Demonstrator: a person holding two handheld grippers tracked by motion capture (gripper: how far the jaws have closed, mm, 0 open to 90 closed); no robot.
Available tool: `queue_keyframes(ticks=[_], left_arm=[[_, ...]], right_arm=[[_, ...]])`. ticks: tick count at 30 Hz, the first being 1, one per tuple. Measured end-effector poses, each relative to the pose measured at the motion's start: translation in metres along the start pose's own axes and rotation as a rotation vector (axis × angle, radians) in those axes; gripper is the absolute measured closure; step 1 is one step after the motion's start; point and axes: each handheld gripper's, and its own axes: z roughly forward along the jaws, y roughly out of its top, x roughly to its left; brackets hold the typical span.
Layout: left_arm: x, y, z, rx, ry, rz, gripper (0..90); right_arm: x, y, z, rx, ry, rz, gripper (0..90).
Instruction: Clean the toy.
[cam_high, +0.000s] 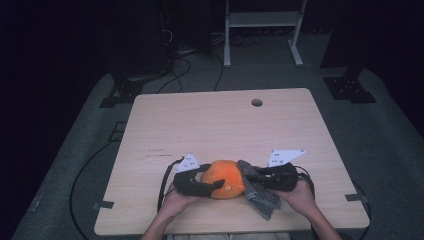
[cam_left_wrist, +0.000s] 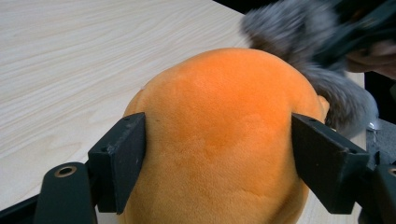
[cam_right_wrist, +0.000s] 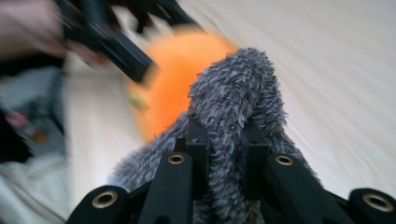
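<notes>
An orange plush ball (cam_high: 226, 176) lies near the table's front edge, between my two grippers. In the left gripper view the orange plush (cam_left_wrist: 219, 116) bulges between the two black pads (cam_left_wrist: 125, 158), which touch it on both sides, so my left gripper (cam_high: 212, 186) is shut on it. A grey fuzzy cloth (cam_high: 262, 195) drapes against the right side of the ball. My right gripper (cam_right_wrist: 224, 135) is shut on a fold of the grey cloth (cam_right_wrist: 238, 88), with the orange ball (cam_right_wrist: 177, 79) blurred just behind it. In the high view the right gripper (cam_high: 256, 177) sits right of the ball.
The pale wooden table (cam_high: 220, 125) has a round cable hole (cam_high: 257, 102) near its far edge. A white frame stand (cam_high: 262, 30) and cables lie on the floor beyond the table. The person's hands (cam_high: 305, 197) come in from the bottom.
</notes>
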Motion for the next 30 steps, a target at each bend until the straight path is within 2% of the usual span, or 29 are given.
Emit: queue_keyframes(ticks=[2,3,5,6,7,9,10,11,12,13,14,15,17,19,20,21,22,24,25,26,27,28,30], left_arm=[[0.0,0.0,0.001,-0.005,-0.003,0.006,21.7],[0.0,0.0,0.0,-0.002,-0.01,0.006,21.1],[0.002,0.001,-0.002,0.001,-0.024,0.009,18.4],[0.003,0.001,-0.002,-0.003,-0.024,-0.007,16.4],[0.005,0.001,-0.001,0.002,-0.022,-0.019,10.6],[0.007,0.0,0.003,0.01,-0.033,-0.043,9.9],[0.006,0.001,0.005,0.013,-0.023,-0.033,19.3],[0.004,0.002,0.005,0.008,-0.007,-0.013,19.3],[-0.005,0.005,0.005,-0.038,0.063,0.075,29.4],[-0.005,0.005,0.005,-0.038,0.063,0.075,31.9],[-0.011,0.008,0.007,-0.079,0.102,0.121,31.9],[-0.014,0.01,0.01,-0.084,0.125,0.137,32.1],[-0.015,0.009,0.015,-0.057,0.114,0.137,28.9],[-0.012,0.006,0.013,-0.052,0.094,0.138,26.9],[-0.012,0.005,0.011,-0.037,0.091,0.139,26.8],[-0.011,0.005,0.011,-0.035,0.09,0.138,26.8],[-0.012,0.004,0.011,-0.037,0.088,0.14,26.8],[-0.013,0.004,0.012,-0.031,0.084,0.153,26.7],[-0.015,0.004,0.013,-0.029,0.086,0.161,26.5],[-0.016,0.004,0.013,-0.028,0.088,0.169,26.5],[-0.017,0.004,0.013,-0.027,0.09,0.172,26.5],[-0.017,0.003,0.012,-0.022,0.089,0.174,26.6],[-0.015,0.002,0.01,-0.012,0.082,0.173,26.6]], right_arm=[[0.006,0.008,-0.001,-0.05,0.039,-0.02,77.4],[0.008,0.01,0.0,-0.051,0.041,-0.03,77.4],[0.007,0.008,0.006,-0.023,0.029,-0.035,77.3],[0.004,0.005,0.007,-0.011,0.027,-0.023,77.3],[-0.003,0.001,0.006,0.011,-0.005,-0.001,77.3],[-0.004,0.0,0.005,0.019,-0.016,0.005,77.3],[-0.004,0.0,0.004,0.015,-0.016,0.009,77.3],[-0.002,0.002,0.004,0.002,-0.012,0.008,77.3],[0.001,0.008,0.003,-0.016,-0.014,-0.01,77.3],[0.002,0.011,0.002,-0.029,-0.015,-0.013,77.3],[0.002,0.011,0.002,-0.029,-0.015,-0.013,77.3],[0.002,0.014,0.001,-0.048,-0.02,-0.017,77.2],[-0.001,0.016,0.002,-0.047,-0.042,-0.02,77.2],[-0.007,0.01,0.004,-0.036,-0.034,0.006,77.3],[-0.009,0.007,0.004,-0.024,-0.036,0.009,77.4],[-0.013,0.003,0.005,0.01,-0.061,0.012,77.4],[-0.016,-0.001,0.003,0.021,-0.065,0.04,77.5],[-0.015,-0.001,0.003,0.012,-0.061,0.039,77.5],[-0.01,0.003,0.001,-0.006,-0.052,0.026,77.4],[0.001,0.01,0.001,-0.044,-0.02,-0.014,77.3],[0.001,0.01,0.001,-0.044,-0.02,-0.014,77.3],[0.007,0.014,0.005,-0.028,-0.024,-0.049,77.3],[0.006,0.013,0.007,-0.021,-0.027,-0.049,77.3]])
